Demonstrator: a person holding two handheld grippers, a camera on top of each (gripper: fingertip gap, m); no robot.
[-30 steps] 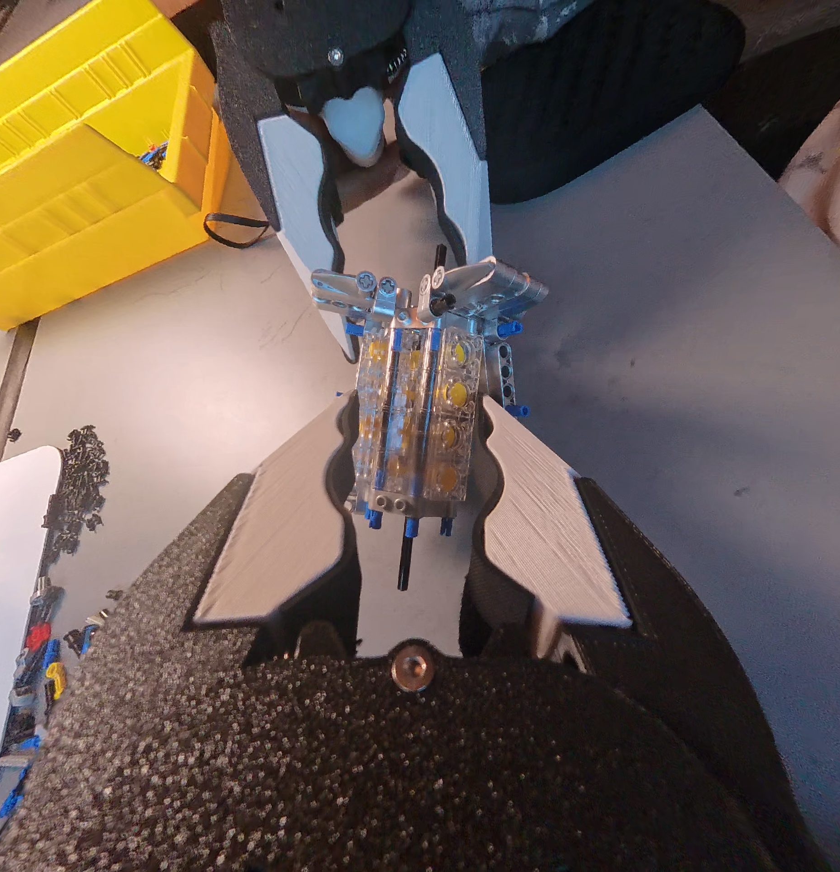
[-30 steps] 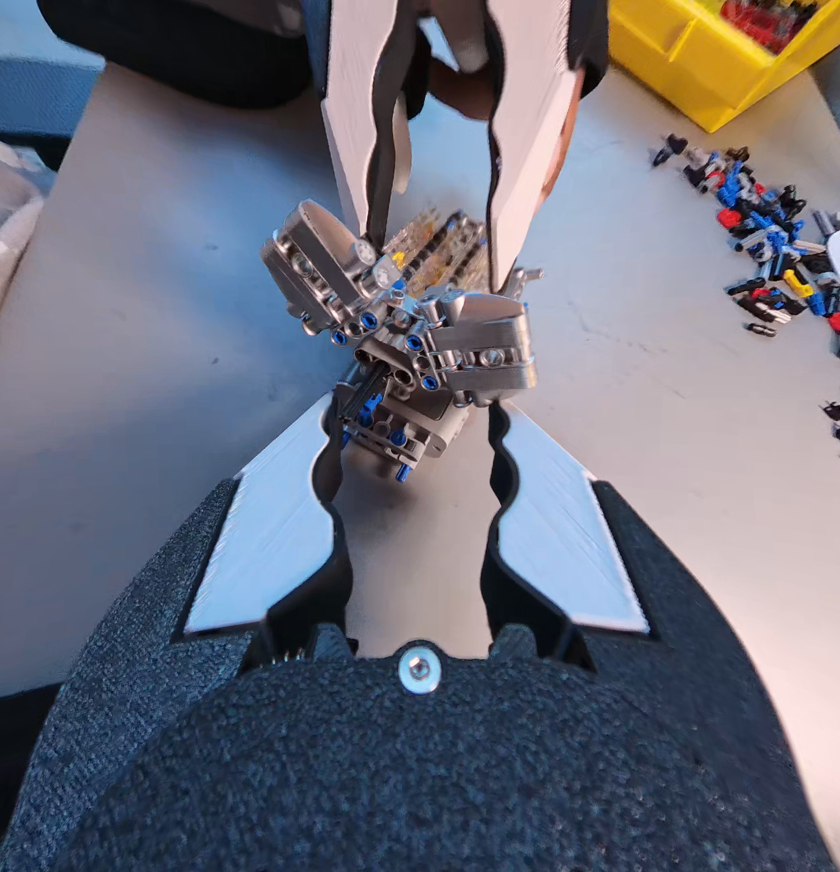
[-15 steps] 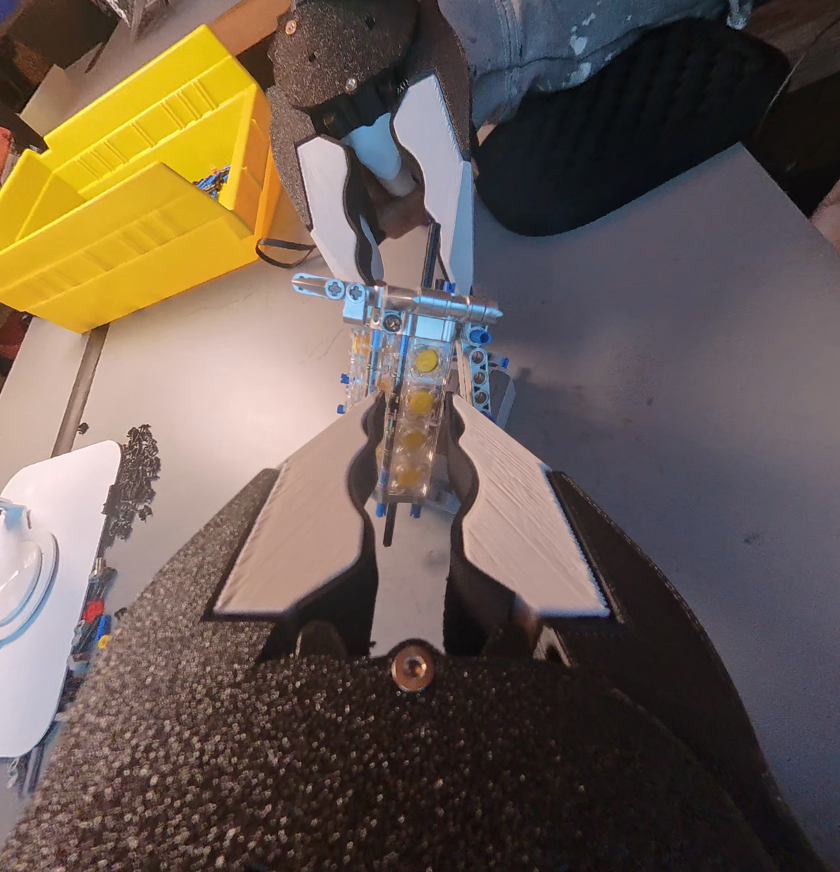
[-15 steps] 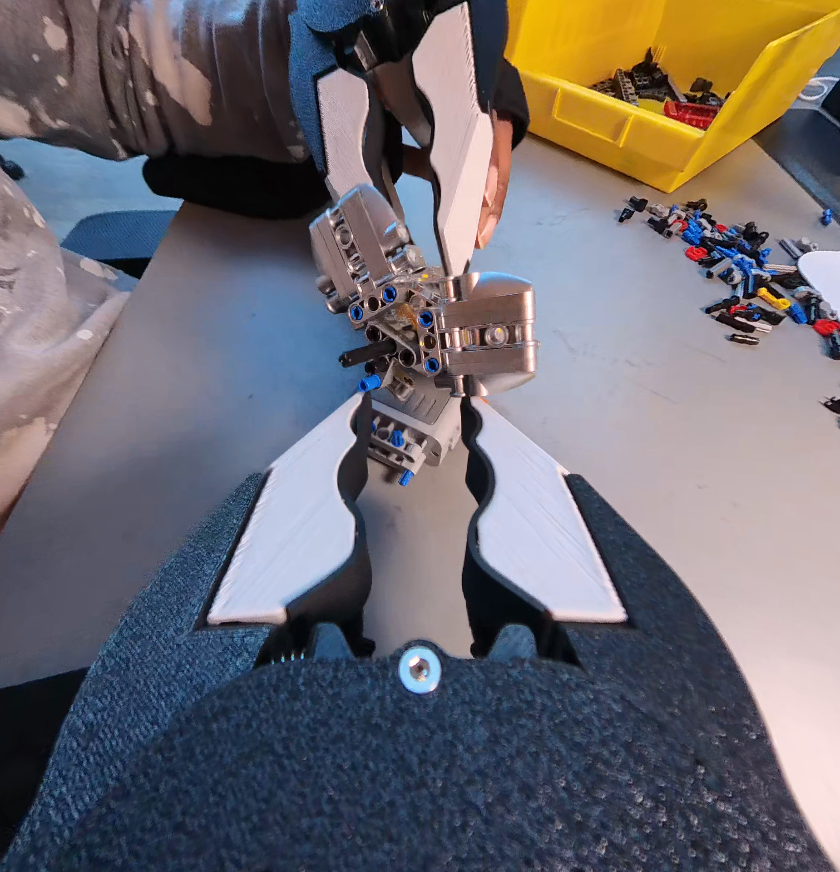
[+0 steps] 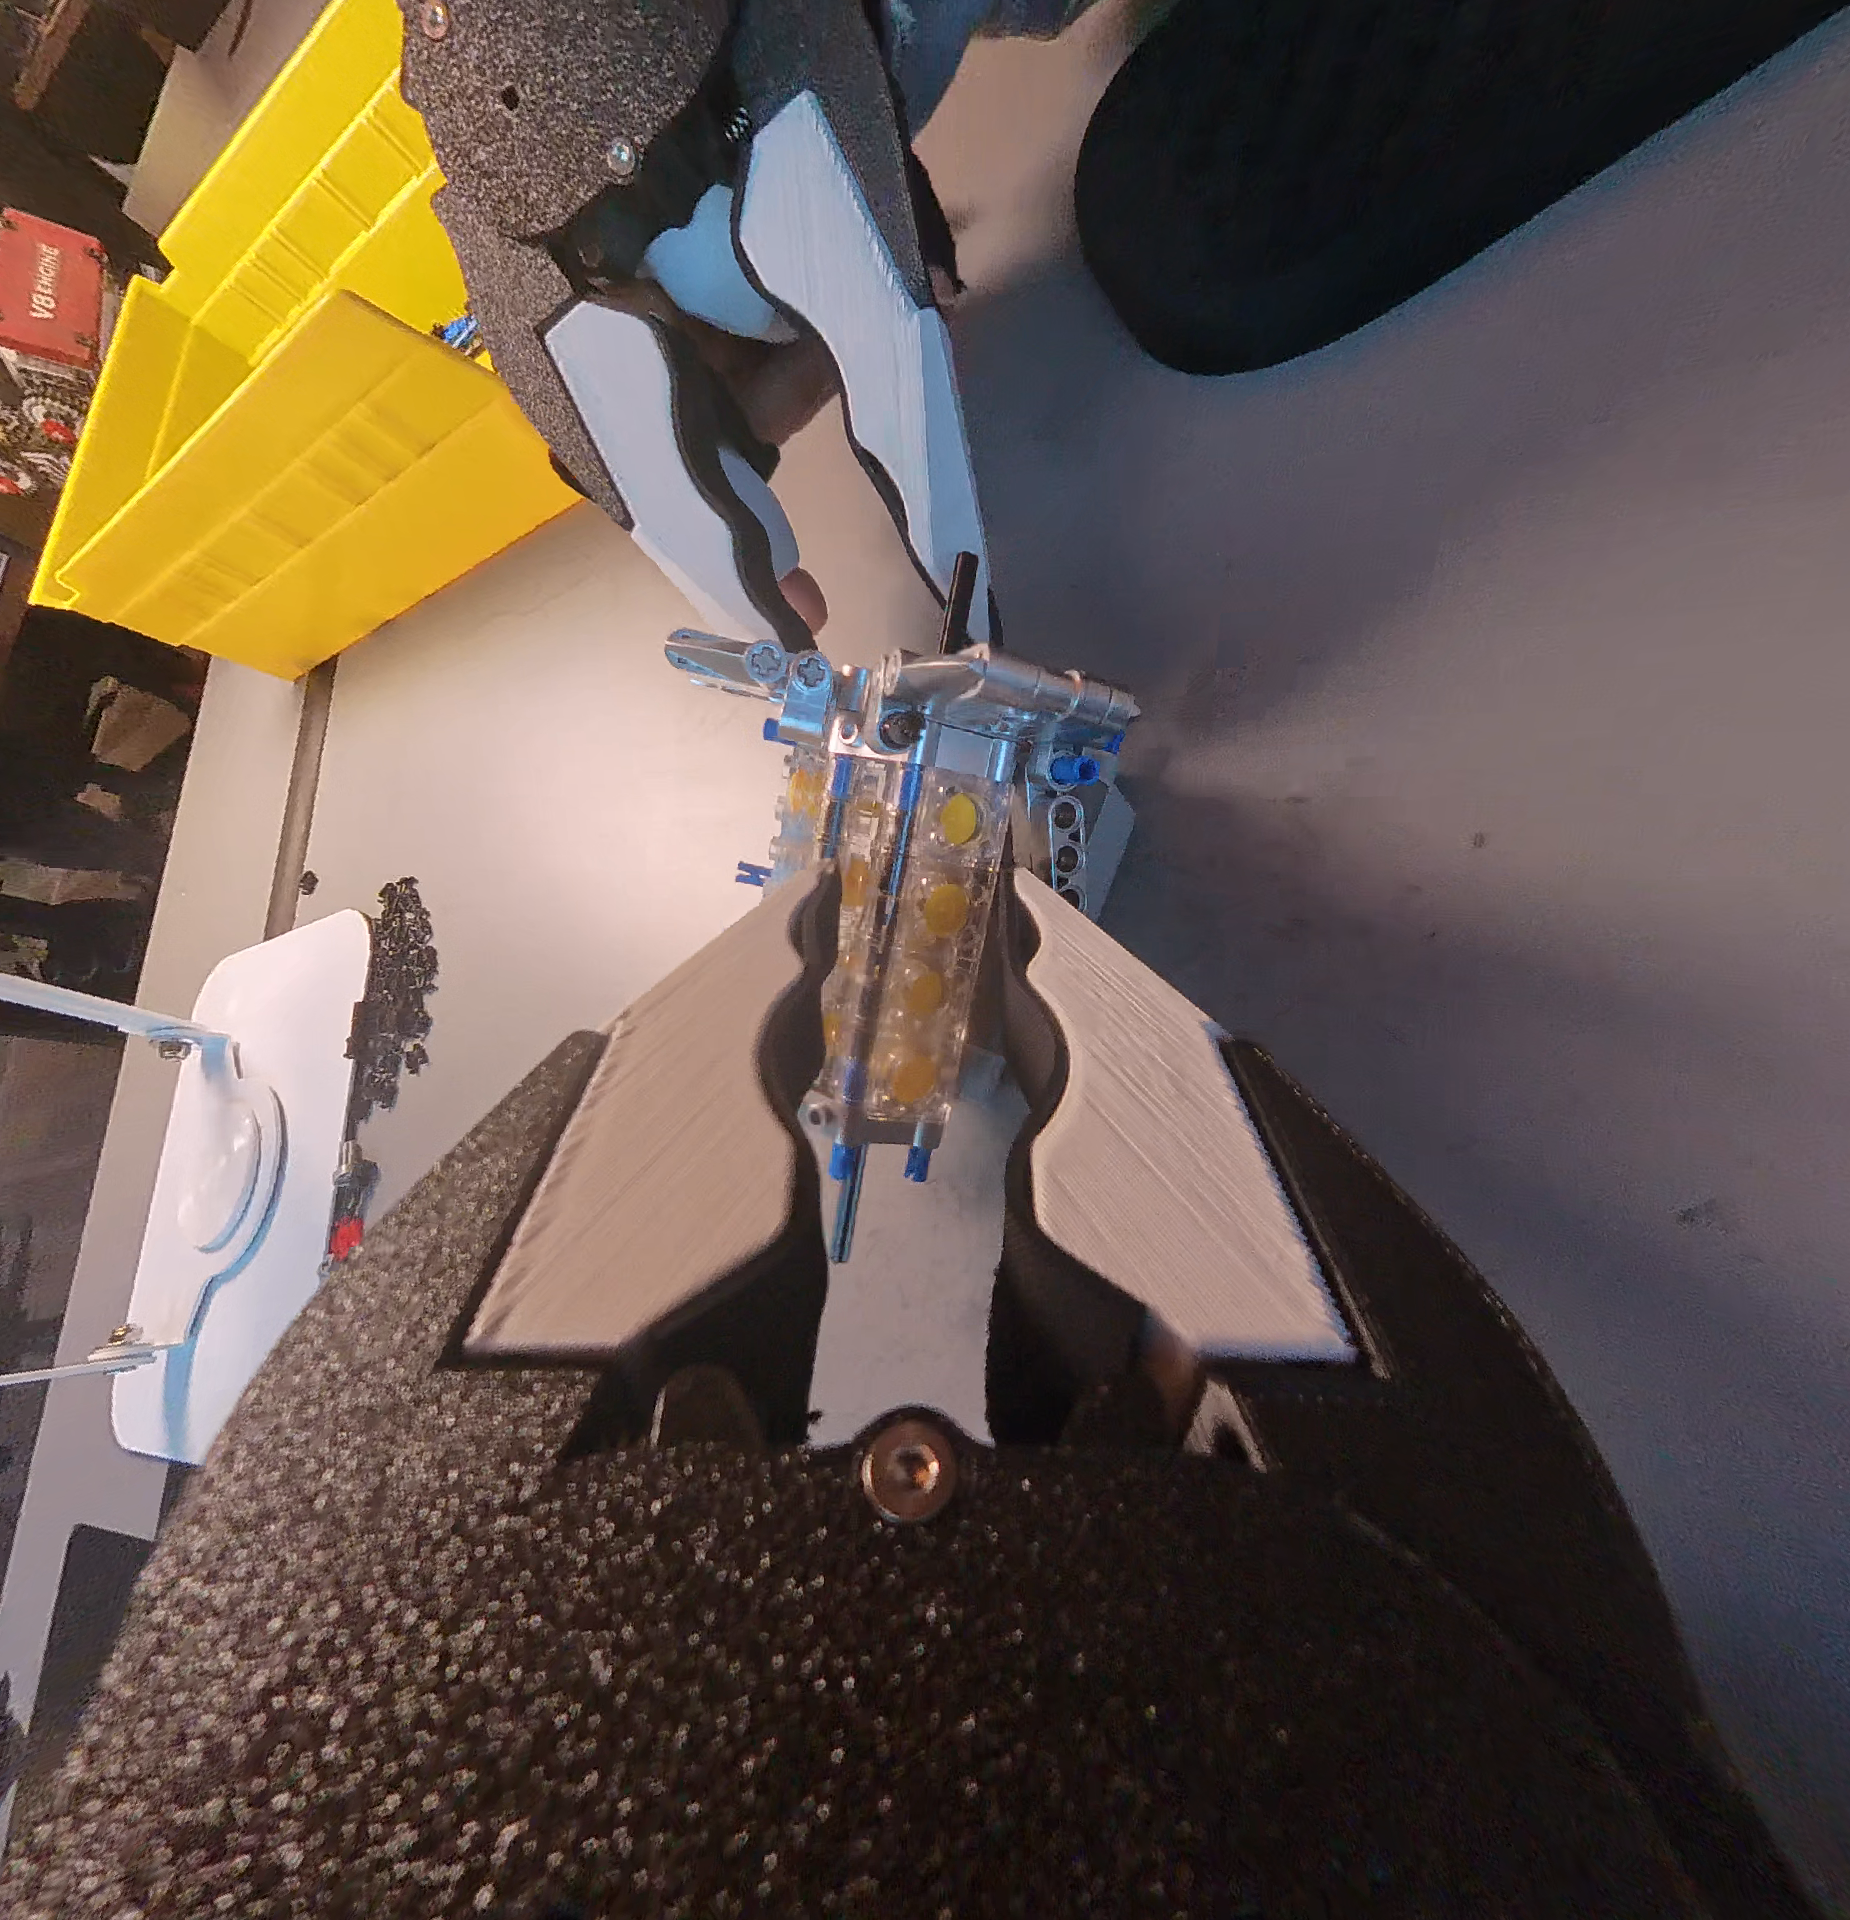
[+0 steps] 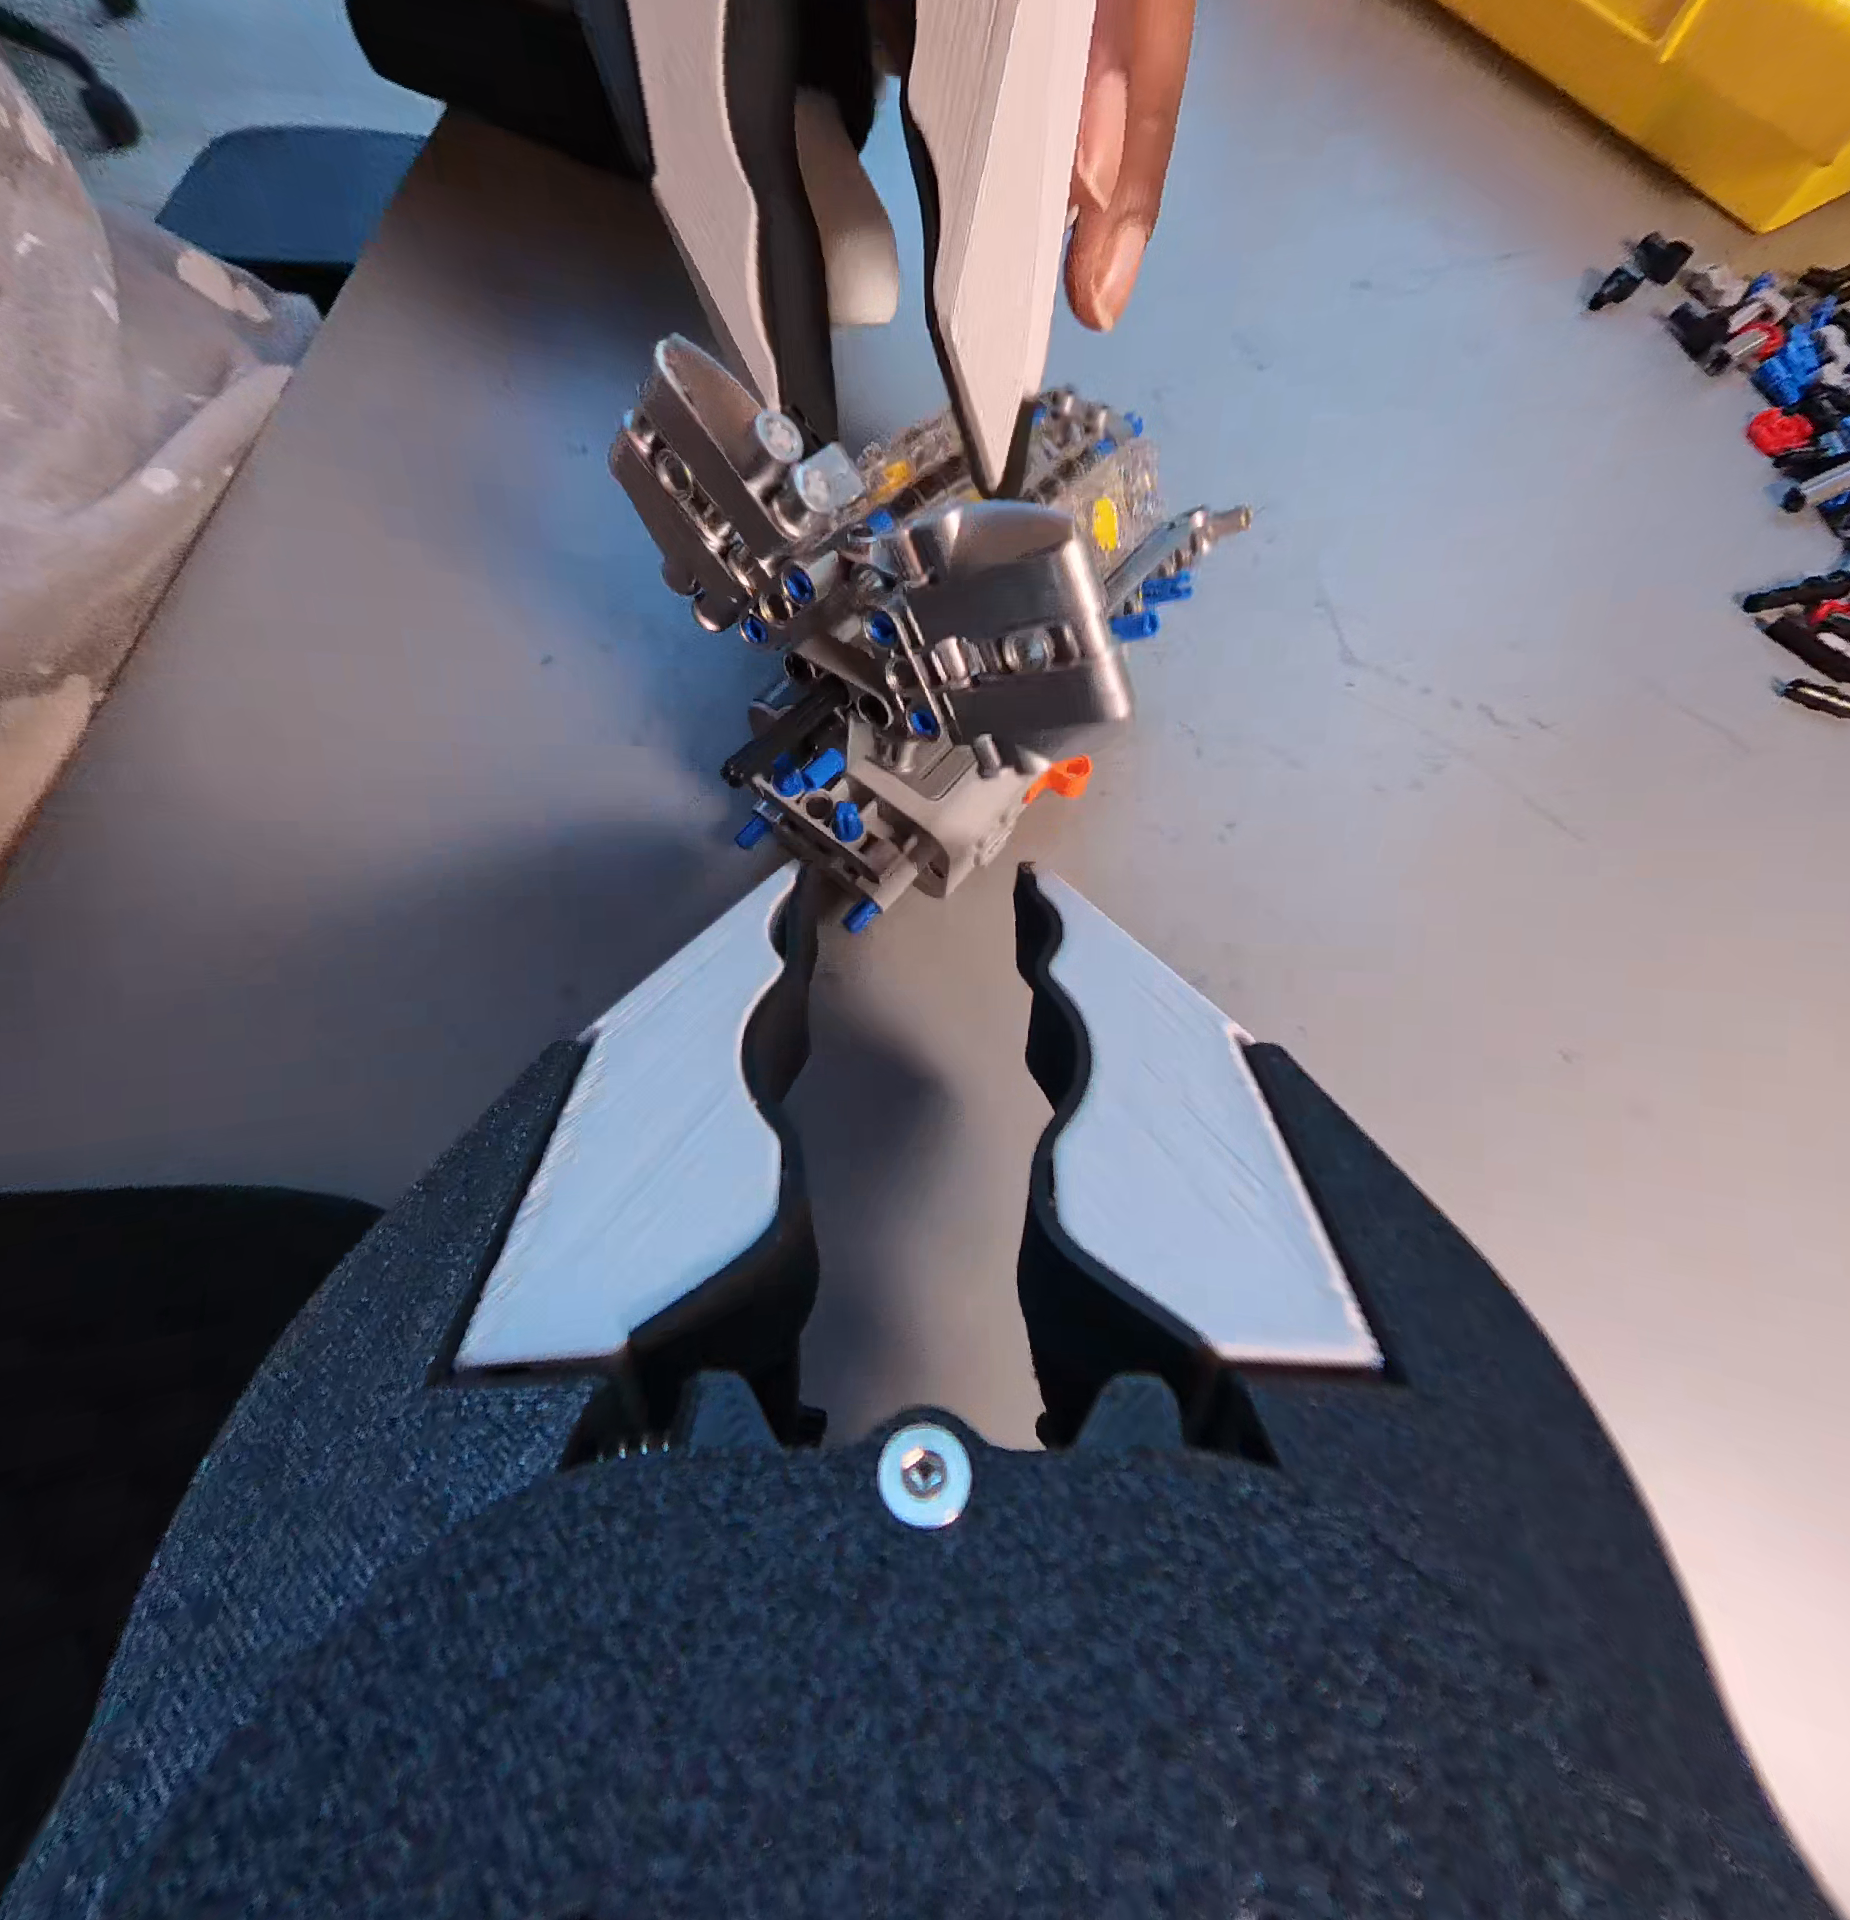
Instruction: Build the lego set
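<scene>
Grey ribbed fingers of the left tool (image 5: 905, 925) are clamped on the clear-and-yellow cylinder block of a toy-brick engine model (image 5: 905, 935), gripping narrower than a second ago, when the jaws stood wider around it. Opposite, the right tool (image 6: 905, 883) stands part open at the model's (image 6: 890, 665) grey end, one finger just touching, gripping nothing; it has backed off slightly. Beyond, on the grey worktop (image 6: 1420, 935), lie scattered loose pieces (image 6: 1804, 499), a yellow bin (image 5: 308, 457) and a white plate (image 5: 246, 1143).
</scene>
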